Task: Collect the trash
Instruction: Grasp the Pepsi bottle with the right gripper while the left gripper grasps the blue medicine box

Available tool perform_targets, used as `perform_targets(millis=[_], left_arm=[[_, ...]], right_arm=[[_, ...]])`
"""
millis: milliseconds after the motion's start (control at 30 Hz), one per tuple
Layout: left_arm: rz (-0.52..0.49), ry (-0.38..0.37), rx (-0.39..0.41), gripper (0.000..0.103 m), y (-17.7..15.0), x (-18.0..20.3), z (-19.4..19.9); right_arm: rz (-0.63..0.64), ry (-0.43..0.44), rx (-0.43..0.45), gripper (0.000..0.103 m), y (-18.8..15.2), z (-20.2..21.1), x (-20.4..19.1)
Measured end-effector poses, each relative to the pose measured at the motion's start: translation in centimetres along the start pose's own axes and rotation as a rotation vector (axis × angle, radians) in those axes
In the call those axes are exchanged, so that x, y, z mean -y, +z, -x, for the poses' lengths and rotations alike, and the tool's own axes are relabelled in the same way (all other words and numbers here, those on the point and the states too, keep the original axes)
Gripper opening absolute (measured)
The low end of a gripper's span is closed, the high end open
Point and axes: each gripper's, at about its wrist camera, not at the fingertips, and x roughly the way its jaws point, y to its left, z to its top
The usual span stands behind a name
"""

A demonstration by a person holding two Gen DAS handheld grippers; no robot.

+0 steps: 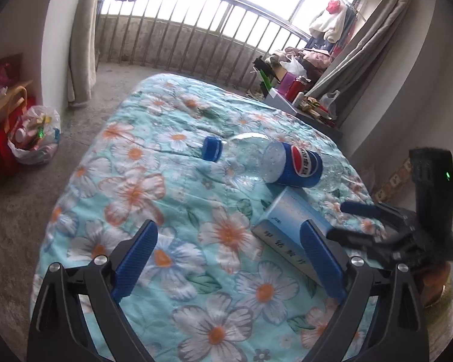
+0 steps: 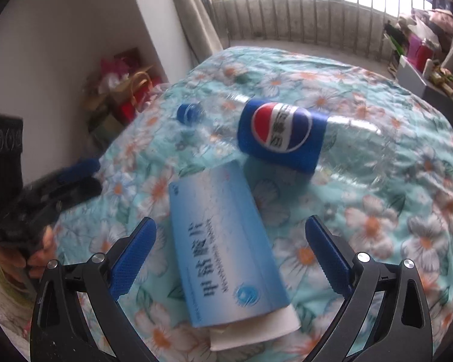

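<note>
Floral quilt [image 1: 130,187], window railing [image 1: 196,27], curtains [image 1: 81,45]

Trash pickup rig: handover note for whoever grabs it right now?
Left gripper: open, empty, above the floral quilt.
Right gripper: open, empty, fingers either side of the blue box without touching it.
Items: the box lies flat with a white flap sticking out of its near end; the clear Pepsi bottle lies on its side just beyond, capped.
Done: nothing picked up.
Left: grasp box, then bottle. No bin identified; a filled plastic bag sits on the floor.
</note>
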Motion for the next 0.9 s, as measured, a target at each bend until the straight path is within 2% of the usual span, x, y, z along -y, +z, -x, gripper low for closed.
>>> perform_targets(millis=[133,233,267,367,433,567,633,733,833,900], left_arm=[[0.043,-0.128,-0.07,0.093,-1.1,0.8,-0.9],[0.059,-0.231,-0.125,0.087,-2.0,2.0,-1.7],[0.07,-0.267,-0.143,0.085,-2.3,2.5,-2.1],[0.102,-0.335,-0.193,0.078,-3.2,3.7,-3.1],[0.111,-0.358,-0.208,0.074,-3.7,4.3,-3.6],[0.127,-0.385,-0.225,0.067,-4.1,4.8,-4.0],[0.132,-0.394,-0.226,0.065,-4.0,4.8,-4.1],[0.133,-0.402,-0.217,0.063,-3.8,5.0,-4.1],[0.135,-0.405,-0.21,0.063,-3.6,5.0,-4.1],[0.14,-0.408,-0.208,0.062,-3.6,5.0,-4.1]], right_arm=[[-0.022,-0.028,0.112,0.095,2.9,2.8,2.7],[0.112,-0.134,0.146,0.095,5.5,3.3,3.6],[0.154,-0.136,0.13,0.095,6.3,2.8,3.8],[0.276,-0.121,0.009,0.095,7.9,-0.1,4.0],[0.381,-0.122,-0.042,0.095,8.3,-2.0,3.3],[0.453,-0.077,-0.174,0.095,9.0,-5.8,2.2],[0.492,-0.087,-0.22,0.095,8.9,-7.2,1.5],[0.492,-0.103,-0.293,0.094,8.6,-9.0,1.3],[0.441,-0.126,-0.298,0.09,8.3,-9.1,2.0],[0.366,-0.143,-0.308,0.084,8.3,-8.6,3.1]])
